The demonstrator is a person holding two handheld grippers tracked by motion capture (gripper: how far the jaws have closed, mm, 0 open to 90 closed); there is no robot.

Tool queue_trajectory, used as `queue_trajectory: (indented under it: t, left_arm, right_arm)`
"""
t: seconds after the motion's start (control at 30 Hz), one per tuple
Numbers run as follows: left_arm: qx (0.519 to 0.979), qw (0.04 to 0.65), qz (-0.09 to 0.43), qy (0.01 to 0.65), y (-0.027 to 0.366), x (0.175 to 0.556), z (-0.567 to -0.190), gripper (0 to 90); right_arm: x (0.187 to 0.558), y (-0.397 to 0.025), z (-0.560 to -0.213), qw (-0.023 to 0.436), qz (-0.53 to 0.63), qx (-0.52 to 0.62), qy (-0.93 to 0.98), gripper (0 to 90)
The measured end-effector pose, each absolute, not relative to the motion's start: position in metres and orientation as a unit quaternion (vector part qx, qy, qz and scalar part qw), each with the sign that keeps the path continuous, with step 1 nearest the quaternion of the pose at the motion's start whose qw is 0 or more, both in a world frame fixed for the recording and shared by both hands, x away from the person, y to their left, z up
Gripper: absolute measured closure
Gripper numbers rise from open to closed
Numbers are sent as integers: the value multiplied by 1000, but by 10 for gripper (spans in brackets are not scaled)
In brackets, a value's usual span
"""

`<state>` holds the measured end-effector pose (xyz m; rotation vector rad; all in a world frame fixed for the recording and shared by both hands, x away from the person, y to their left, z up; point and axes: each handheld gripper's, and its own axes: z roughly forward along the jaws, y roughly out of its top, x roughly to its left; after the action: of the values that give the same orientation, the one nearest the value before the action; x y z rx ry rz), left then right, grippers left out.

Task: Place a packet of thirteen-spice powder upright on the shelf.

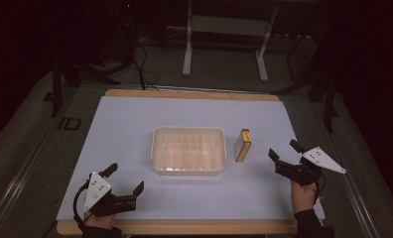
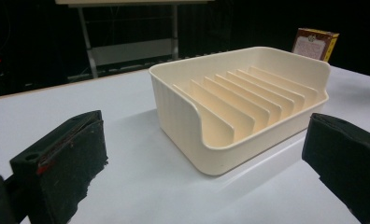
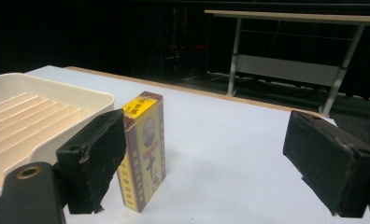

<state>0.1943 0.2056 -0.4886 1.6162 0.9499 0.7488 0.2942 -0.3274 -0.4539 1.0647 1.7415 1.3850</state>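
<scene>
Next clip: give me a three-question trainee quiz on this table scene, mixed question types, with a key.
1. True or false: the small yellow and brown cardboard box lies flat inside the cream plastic slotted rack.
2. Which gripper is nearer the box? A) left gripper B) right gripper
3. Fill in: both grippers' jaws stand ____.

Key
1. False: it stands upright on the white table mat, beside the rack's right side.
2. B
3. open, holding nothing

Box (image 2: 315, 43) at 1 o'clock, lower part hidden behind rack (image 2: 241, 105); its label print (image 3: 149, 154) too small to read.
</scene>
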Motion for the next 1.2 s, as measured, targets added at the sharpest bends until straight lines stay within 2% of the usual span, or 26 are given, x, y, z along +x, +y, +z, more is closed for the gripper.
queue_trajectory:
  t: [0.33, 0.73, 1.2]
  left_arm:
    - [668, 534, 330, 400, 214, 186, -487, 0]
    - [672, 536, 317, 401, 211, 188, -488, 0]
    - [674, 531, 318, 403, 211, 188, -487, 0]
  right_arm:
    - [294, -327, -445, 322, 540, 401, 667, 132]
    - [307, -325, -428, 313, 533, 399, 678, 133]
    - [322, -327, -420, 255, 479, 411, 732, 135]
